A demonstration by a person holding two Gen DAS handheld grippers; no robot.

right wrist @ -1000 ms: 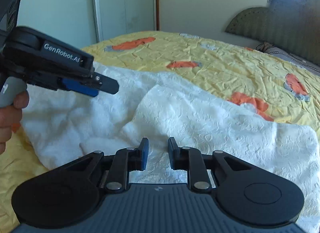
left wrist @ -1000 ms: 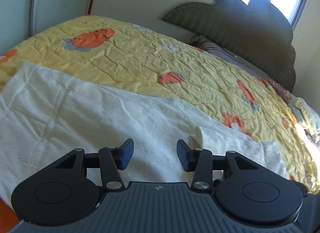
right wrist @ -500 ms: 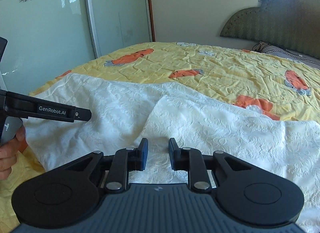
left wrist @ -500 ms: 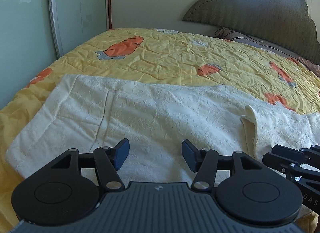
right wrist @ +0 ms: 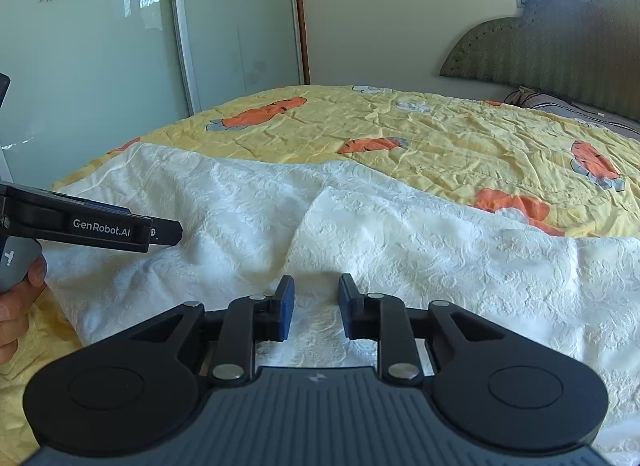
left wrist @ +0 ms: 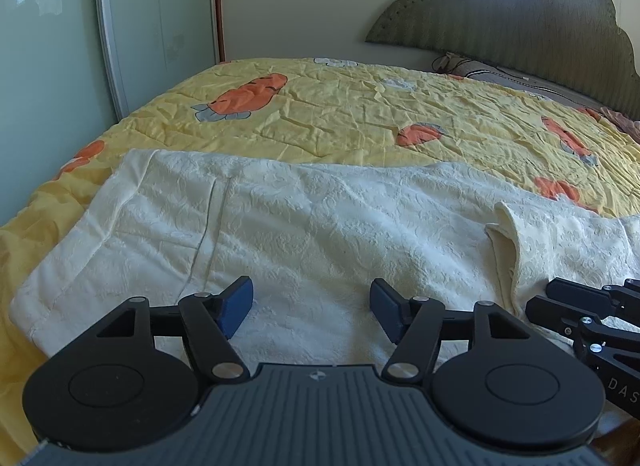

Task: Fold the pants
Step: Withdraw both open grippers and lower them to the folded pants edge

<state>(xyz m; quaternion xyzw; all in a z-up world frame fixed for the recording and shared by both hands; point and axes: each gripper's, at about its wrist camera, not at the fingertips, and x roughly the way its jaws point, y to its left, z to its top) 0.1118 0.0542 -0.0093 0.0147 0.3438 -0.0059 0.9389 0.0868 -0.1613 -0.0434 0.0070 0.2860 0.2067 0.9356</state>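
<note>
White lettering reading "GenRobot.AI" stands on the black side plate of the left tool (right wrist: 160, 231), seen from the right wrist view. Just below it, on the grey handle (right wrist: 16, 266) gripped by the person's hand (right wrist: 18, 306), a single white mark shaped like a "T" shows; the rest is cut off by the picture's edge. In the left wrist view, pale letters "DAS" stand on the black body of the right tool (left wrist: 560, 306) at the far right edge, and the word runs out of the frame. No other text can be read.
</note>
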